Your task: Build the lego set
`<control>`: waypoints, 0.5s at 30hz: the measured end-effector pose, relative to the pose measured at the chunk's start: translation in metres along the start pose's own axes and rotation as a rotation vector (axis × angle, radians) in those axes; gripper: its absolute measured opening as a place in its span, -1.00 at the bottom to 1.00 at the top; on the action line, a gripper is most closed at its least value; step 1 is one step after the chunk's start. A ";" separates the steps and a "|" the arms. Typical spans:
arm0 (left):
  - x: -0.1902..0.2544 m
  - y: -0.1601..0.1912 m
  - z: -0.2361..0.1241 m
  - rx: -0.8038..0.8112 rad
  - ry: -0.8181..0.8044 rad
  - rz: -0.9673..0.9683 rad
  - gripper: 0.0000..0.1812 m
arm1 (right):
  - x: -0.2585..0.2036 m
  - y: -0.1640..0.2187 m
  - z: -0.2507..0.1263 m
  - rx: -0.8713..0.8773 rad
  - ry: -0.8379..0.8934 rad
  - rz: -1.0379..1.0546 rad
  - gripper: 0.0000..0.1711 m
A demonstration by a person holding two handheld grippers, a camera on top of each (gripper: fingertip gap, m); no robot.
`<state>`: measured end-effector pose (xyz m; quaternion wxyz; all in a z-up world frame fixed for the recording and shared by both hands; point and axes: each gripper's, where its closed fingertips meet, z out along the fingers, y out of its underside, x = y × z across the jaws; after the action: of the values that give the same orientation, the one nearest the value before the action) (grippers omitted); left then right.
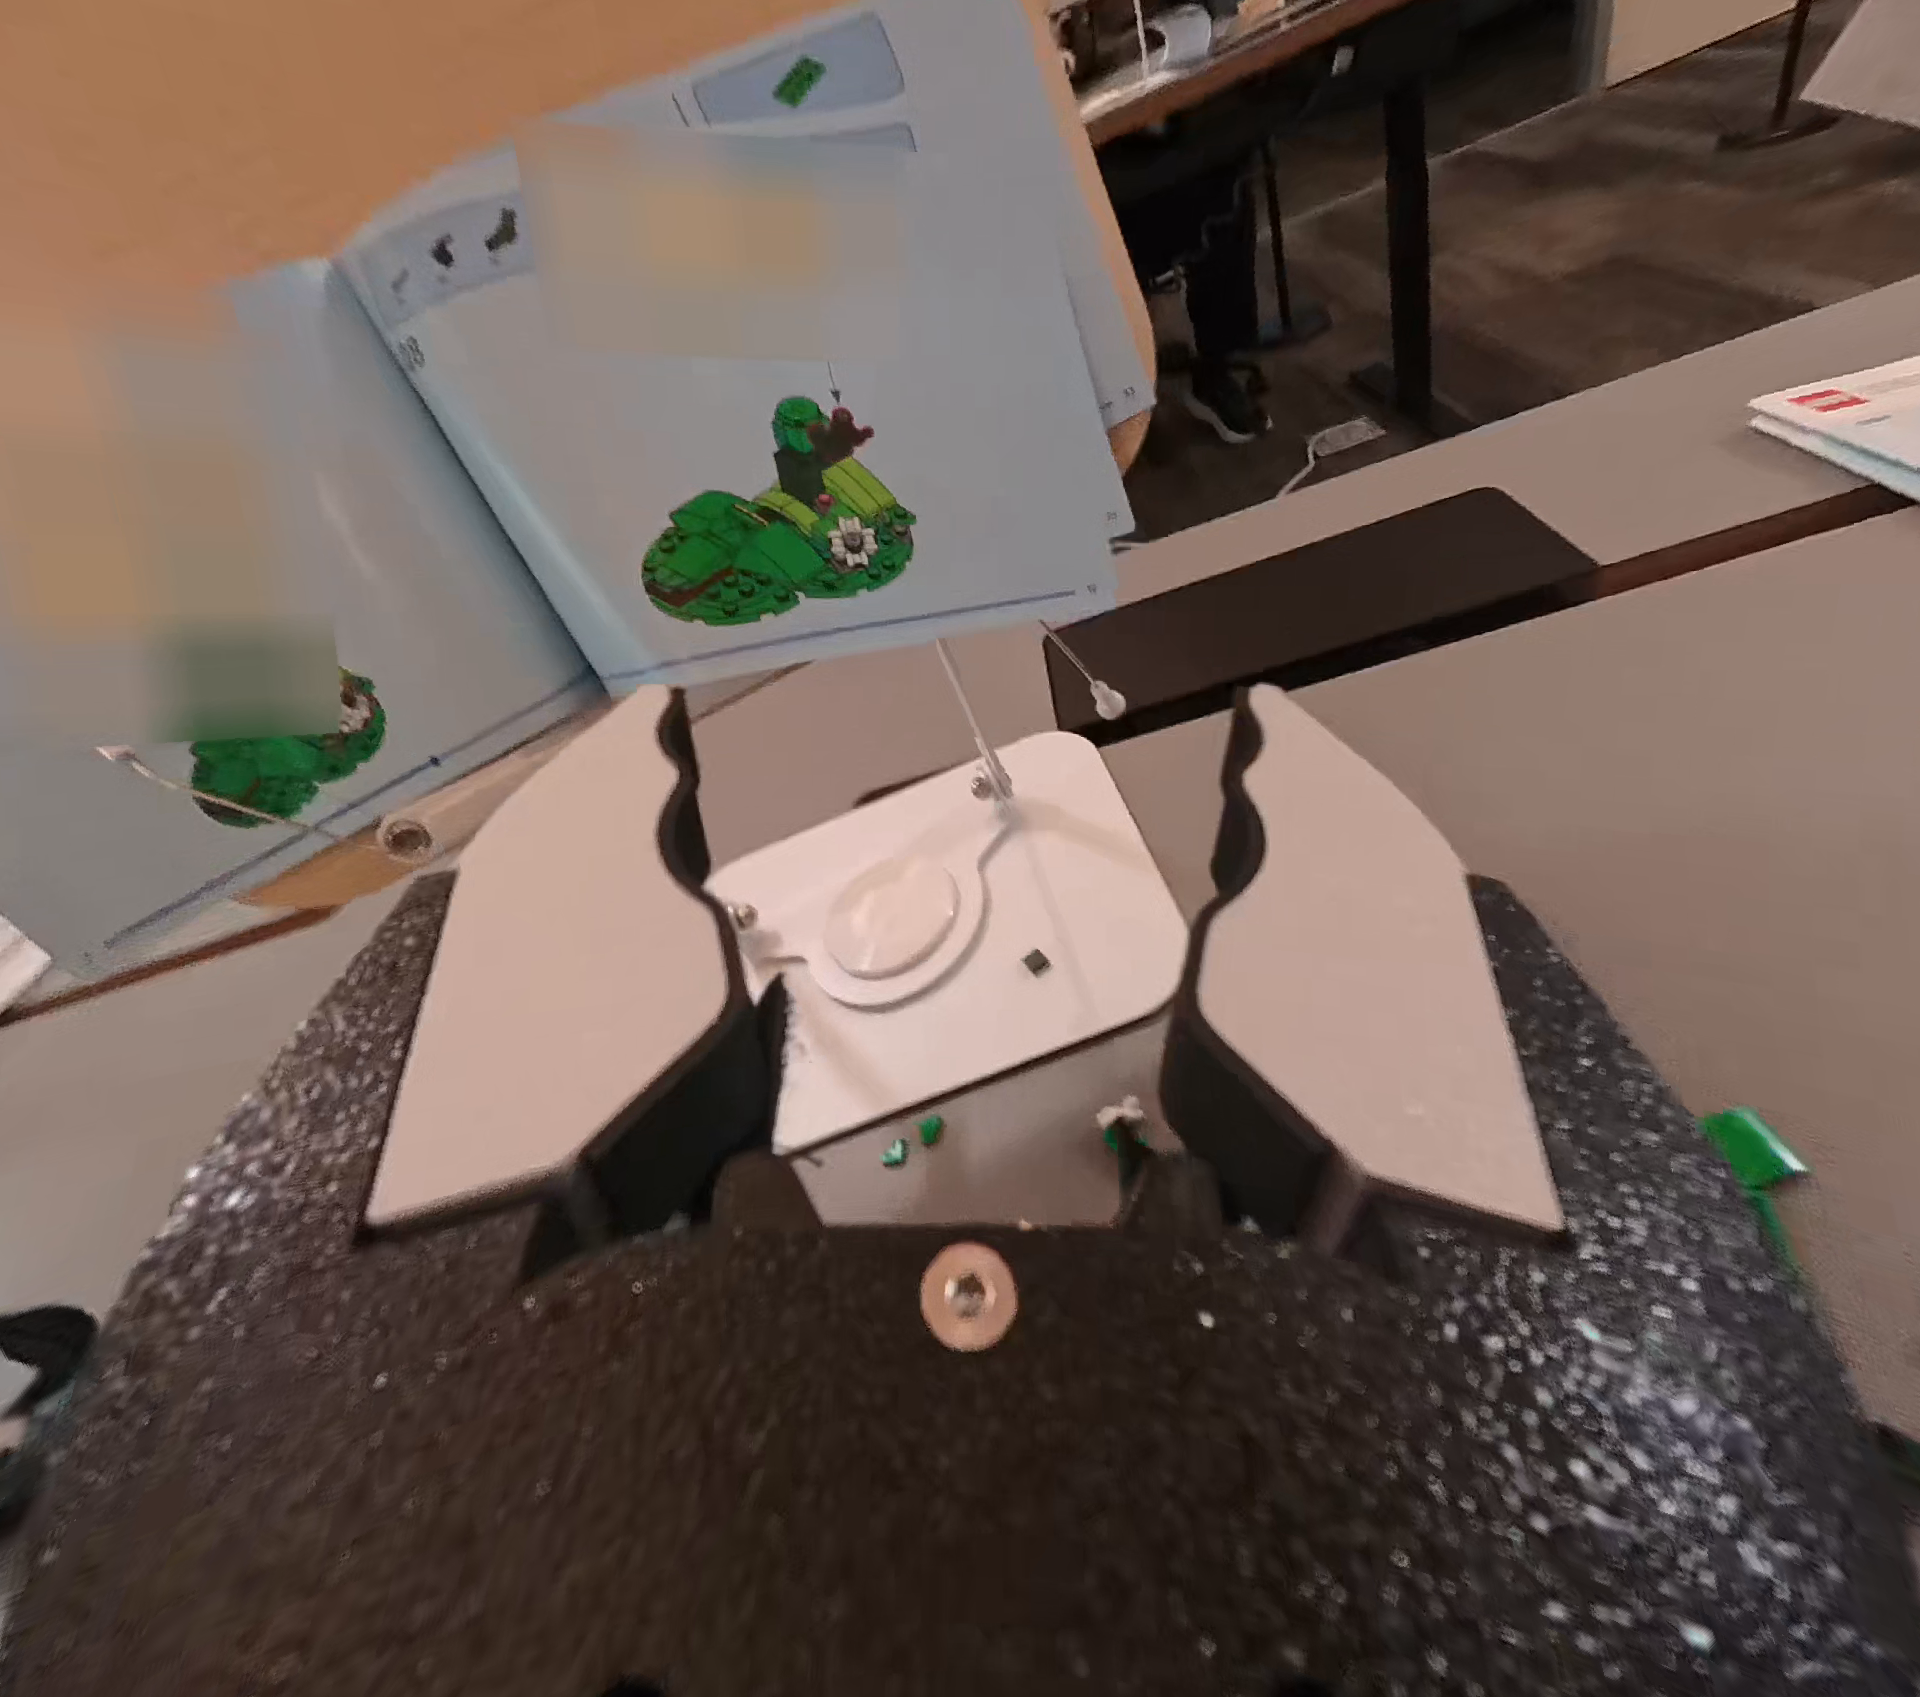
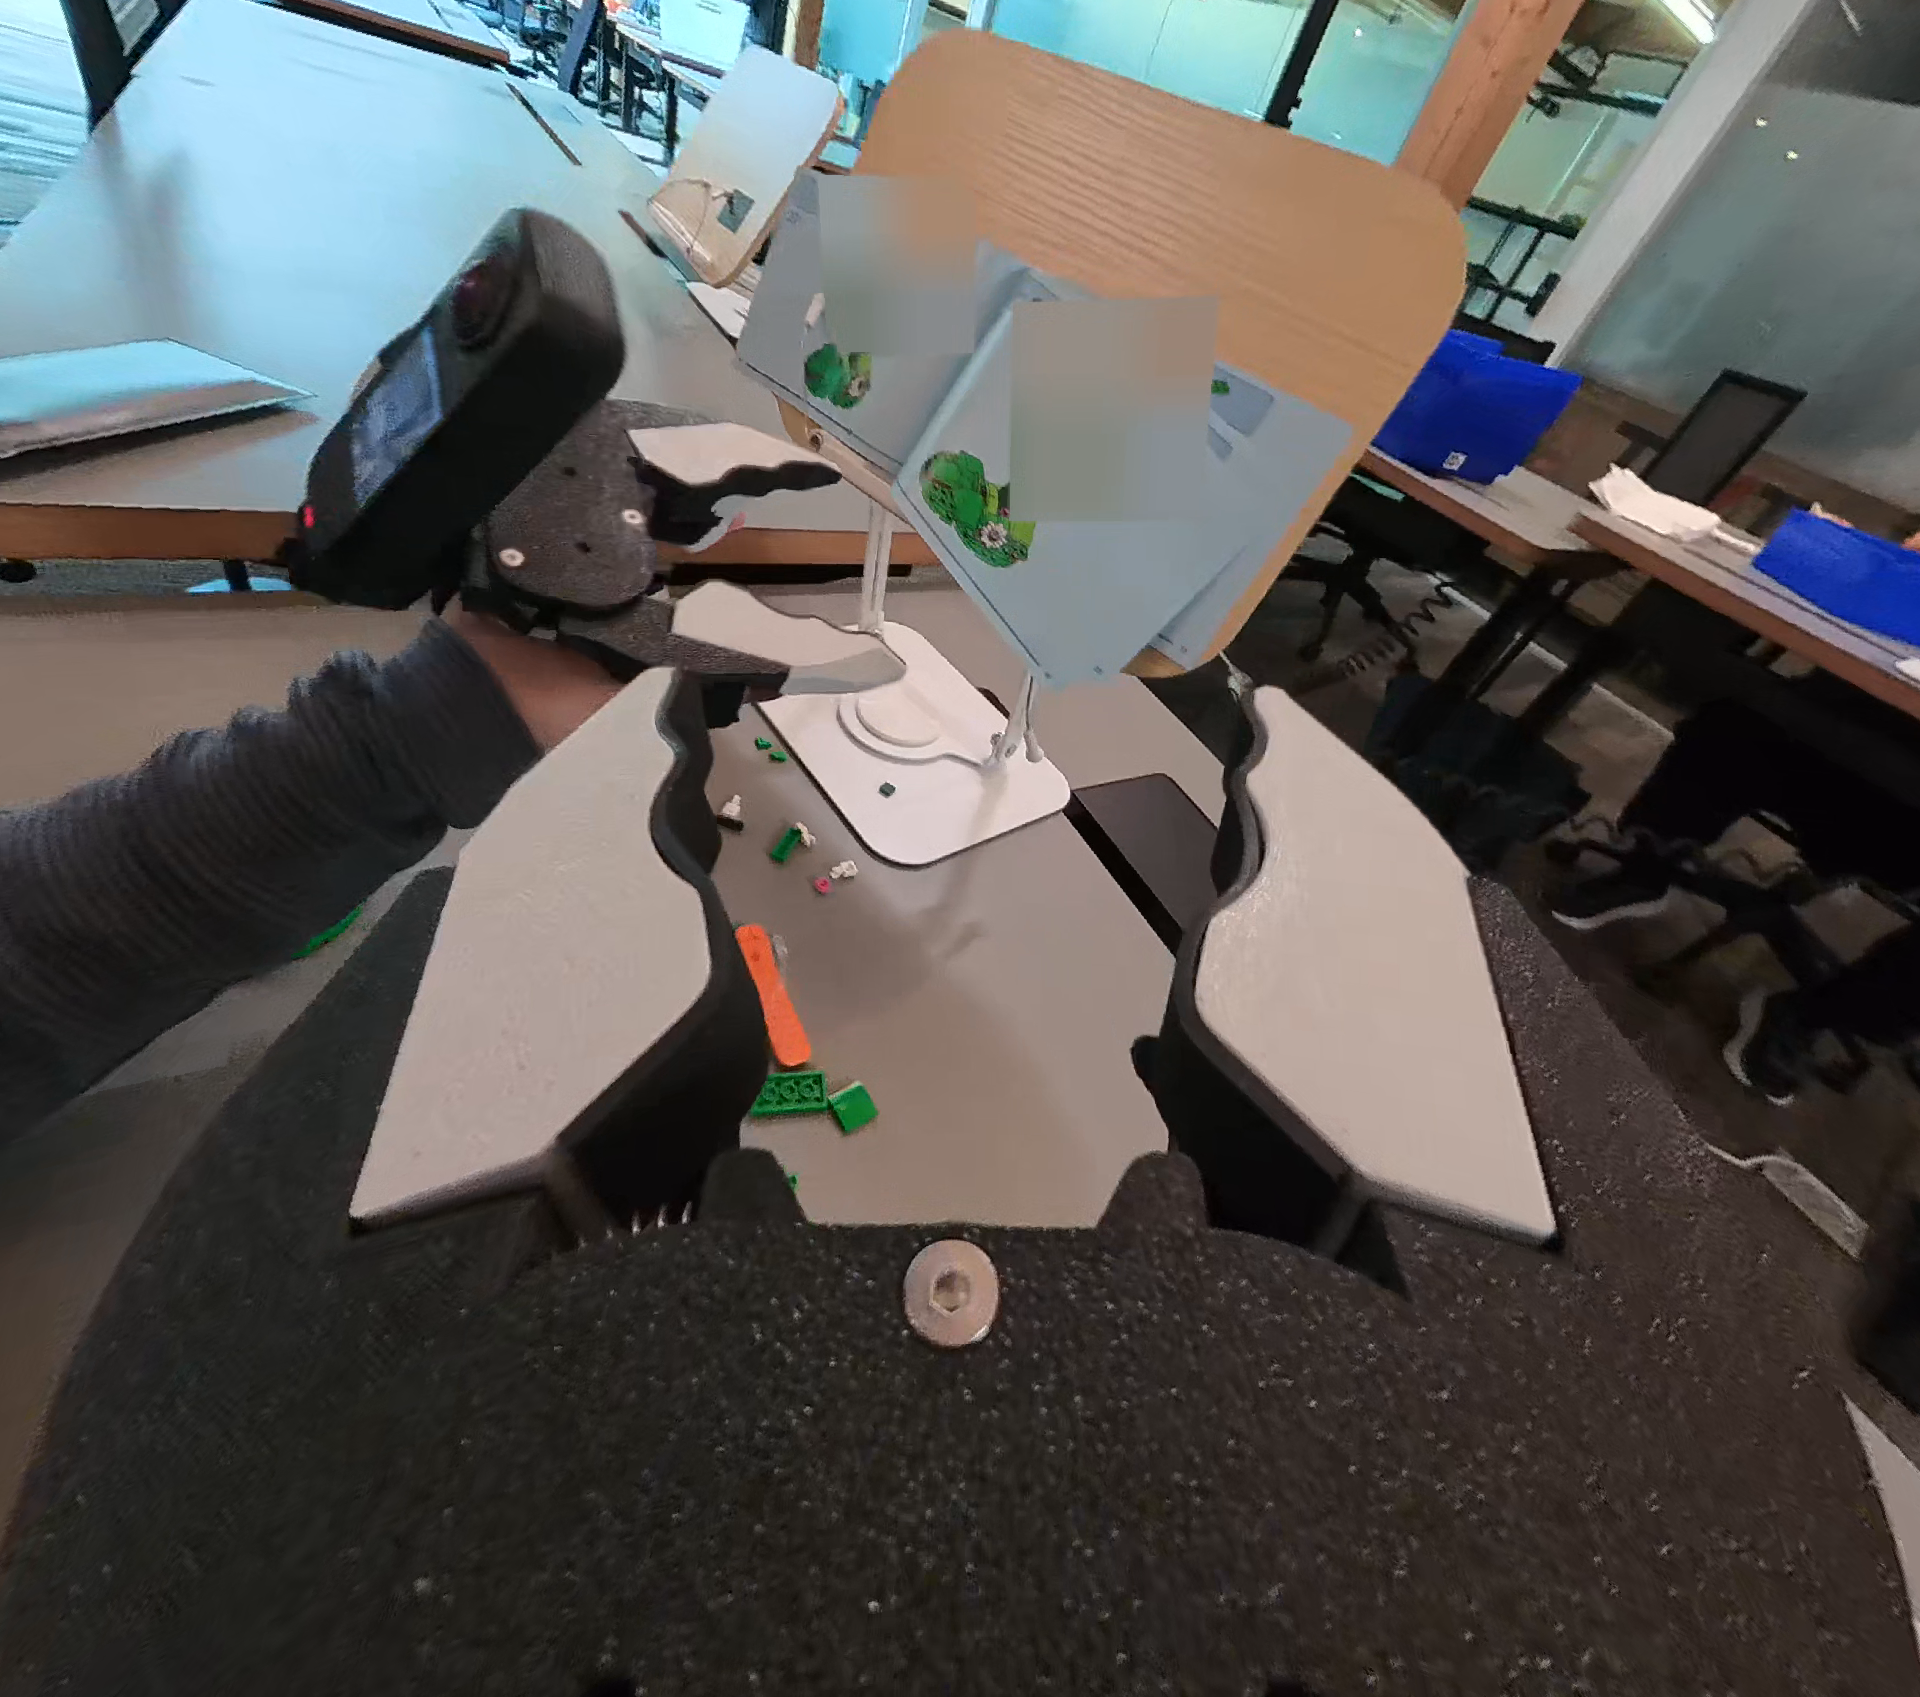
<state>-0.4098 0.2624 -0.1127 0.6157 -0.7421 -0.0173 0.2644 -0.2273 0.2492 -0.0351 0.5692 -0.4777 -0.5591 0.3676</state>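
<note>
1. Your left gripper (image 1: 956,733) had its fingers spread wide with nothing between them, hovering above the white stand base (image 1: 1101,951) and aimed at the instruction booklet (image 1: 790,442) propped on the wooden board.
2. Your right gripper (image 2: 956,733) was likewise parted and empty, held over the grey table (image 2: 987,1024).
3. The lego pieces lay loose on that table: a green studded plate (image 2: 790,1094) touching a green tile (image 2: 854,1107), just below the orange brick separator (image 2: 774,993), with small white and green bits (image 2: 792,839) scattered nearer the stand.
4. No assembled model showed in either view, so I judged you were at the consulting stage, matching the page's green plate callout (image 1: 800,80) to a part.
5. To do it well, you needed to pick the studded plate, not the smooth tile beside it.
6. Approach from above with the fingers straddling its short sides, since it lay flat and could skid.
7. Keep the separator clear of the closing fingers, and mind the tiny dark piece (image 2: 886,787) on the stand base
</note>
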 end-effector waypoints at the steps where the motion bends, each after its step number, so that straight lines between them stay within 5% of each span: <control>1: 0.001 0.000 0.000 0.027 -0.006 0.034 -0.03 | 0.003 0.003 0.001 -0.006 0.004 0.003 0.10; 3: 0.004 -0.004 -0.004 0.129 -0.036 0.128 -0.46 | 0.007 0.008 0.003 -0.023 0.007 0.007 0.09; 5: 0.007 -0.010 -0.007 0.217 -0.079 0.218 -0.64 | 0.013 0.012 0.003 -0.031 0.016 0.018 0.08; 15: 0.004 0.004 0.058 0.054 -0.107 0.868 -0.47 | 0.041 0.021 -0.002 0.004 -0.008 0.124 0.03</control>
<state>-0.4315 0.3150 -0.1232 0.4650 -0.6494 0.2714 0.5370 -0.2185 0.2941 -0.0432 0.5440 -0.5090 -0.5299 0.4053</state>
